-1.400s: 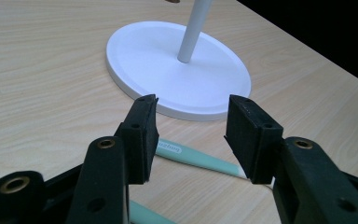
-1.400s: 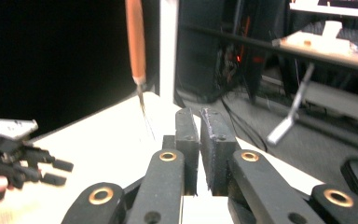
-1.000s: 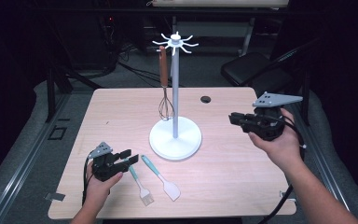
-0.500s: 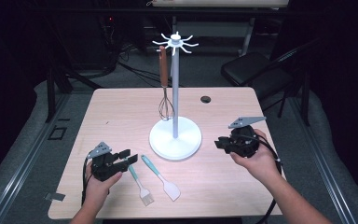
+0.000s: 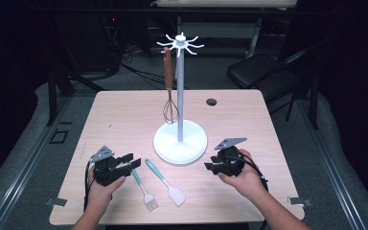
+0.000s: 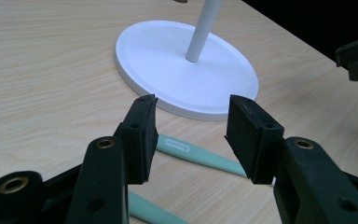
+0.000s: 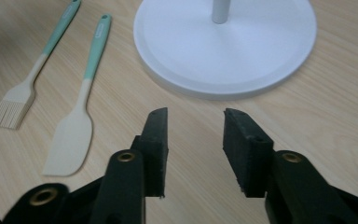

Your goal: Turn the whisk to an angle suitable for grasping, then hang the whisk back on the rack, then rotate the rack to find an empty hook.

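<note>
Left gripper [image 5: 130, 163] sits low at the near left of the light wood counter [image 5: 124, 120], fingers [image 6: 140, 135] spread wide, nothing between them. In the left gripper view the gap frames the teal handle of the silicone spatula with cream blade [image 6: 200, 156]; the teal handle of the pastry brush with cream bristles [image 6: 149, 210] passes under the left finger. In the high view the fingers point right, tips just beside the brush handle's top end; touching or not, cannot tell.

Right gripper [image 5: 211, 166] is at the near right, just beside the round white base of the utensil stand [image 5: 180, 142], fingers about half apart and empty. The right gripper view looks across bare counter at the base rim [image 7: 223, 46], with spatula [image 7: 77, 126] and brush [image 7: 28, 79] lying flat to its left, side by side, handles toward the stand.

Brush [image 5: 143, 189] and spatula [image 5: 165, 182] lie between the two grippers. A wire whisk with brown wooden handle [image 5: 169, 91] hangs from a hook on the white stand. A small black round cap [image 5: 212, 102] sits far back, well apart.
</note>
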Available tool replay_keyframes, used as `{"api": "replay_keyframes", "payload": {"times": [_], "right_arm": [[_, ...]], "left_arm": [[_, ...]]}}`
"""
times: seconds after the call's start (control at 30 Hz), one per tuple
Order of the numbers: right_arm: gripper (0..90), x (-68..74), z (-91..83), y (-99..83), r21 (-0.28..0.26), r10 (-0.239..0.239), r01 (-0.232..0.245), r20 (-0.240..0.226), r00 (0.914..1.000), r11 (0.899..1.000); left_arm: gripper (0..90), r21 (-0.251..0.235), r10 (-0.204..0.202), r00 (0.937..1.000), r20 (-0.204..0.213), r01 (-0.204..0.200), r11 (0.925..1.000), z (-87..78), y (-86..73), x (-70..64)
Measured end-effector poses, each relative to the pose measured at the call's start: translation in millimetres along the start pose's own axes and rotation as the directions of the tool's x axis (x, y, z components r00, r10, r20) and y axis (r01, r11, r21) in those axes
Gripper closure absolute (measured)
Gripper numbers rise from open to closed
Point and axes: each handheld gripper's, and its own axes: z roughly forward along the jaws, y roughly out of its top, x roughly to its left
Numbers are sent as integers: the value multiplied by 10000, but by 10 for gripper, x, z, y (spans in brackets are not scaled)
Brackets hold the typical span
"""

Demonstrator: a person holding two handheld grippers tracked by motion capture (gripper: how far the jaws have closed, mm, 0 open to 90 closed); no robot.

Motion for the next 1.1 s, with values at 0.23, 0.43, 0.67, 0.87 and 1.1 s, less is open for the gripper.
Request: {"api": "replay_keyframes", "payload": {"times": [0.23,0.43,0.67,0.87,1.1], "right_arm": [[565,165,263,34,-43,-395,394,-166,9991,9992],[572,296,473,47,-149,-487,483,-330,9983,9987],[562,457,665,71,155,-755,760,-293,9967,9970],[567,588,828,68,481,-879,909,-611,9943,9947],[687,803,978,29,444,-1118,1168,-1026,9884,9922]], "left_arm": [[525,17,-6,10000,-51,6,10000,-5,-4,11],[526,32,-5,10000,-79,5,10000,-1,-8,15],[526,96,-7,10000,-89,7,10000,-5,-5,29],[526,159,9,10000,-74,-8,9999,-8,-6,33],[526,134,-10,10000,-96,12,9999,12,-15,27]]}}
